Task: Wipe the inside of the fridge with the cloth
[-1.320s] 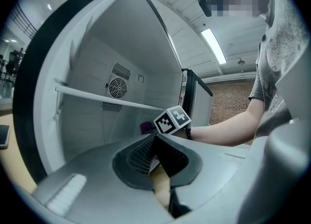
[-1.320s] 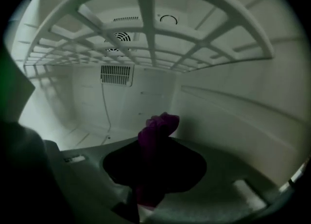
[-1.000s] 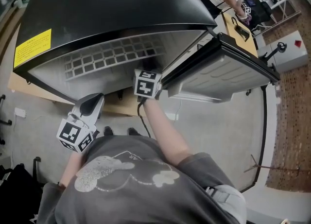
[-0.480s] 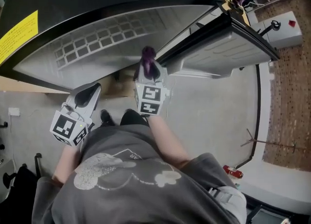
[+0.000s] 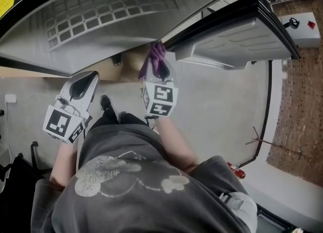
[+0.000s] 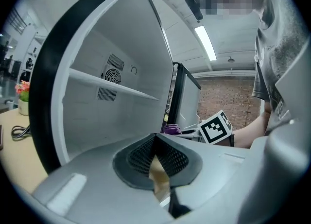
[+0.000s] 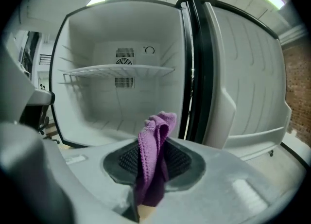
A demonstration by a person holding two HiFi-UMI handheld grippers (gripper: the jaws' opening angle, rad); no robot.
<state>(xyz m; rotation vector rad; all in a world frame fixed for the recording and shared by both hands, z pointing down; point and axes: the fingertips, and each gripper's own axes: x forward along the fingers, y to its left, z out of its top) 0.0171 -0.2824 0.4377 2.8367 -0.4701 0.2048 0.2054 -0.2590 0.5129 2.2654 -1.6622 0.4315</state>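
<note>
Two grippers up, only one loaded. Right gripper has its jaws clamped on a bunched purple woven cloth; the cloth sticks up out of the pads as a loose fold, well in hand. Left gripper has its jaws drawn together with nothing between them and sits at 9 o'clock of the right one in the head view.

Cloth location: in the air in front of the black-framed fridge with white plastic interior, not touching any surface. From the right gripper view the cavity lies at 11 o'clock of the cloth, the white wire shelf at 12 and the open white-lined fridge door at 2.

My read: this is the approach step. Cloth is secured and no wiping contact is made yet.

Next move calls for:
- push the right gripper forward into the cavity, below the shelf
- press the cloth fold flat on the floor or a side wall before sweeping
- stay clear of the black door seal at 1 o'clock
- left gripper has no job here, so hold it out of the way
</note>
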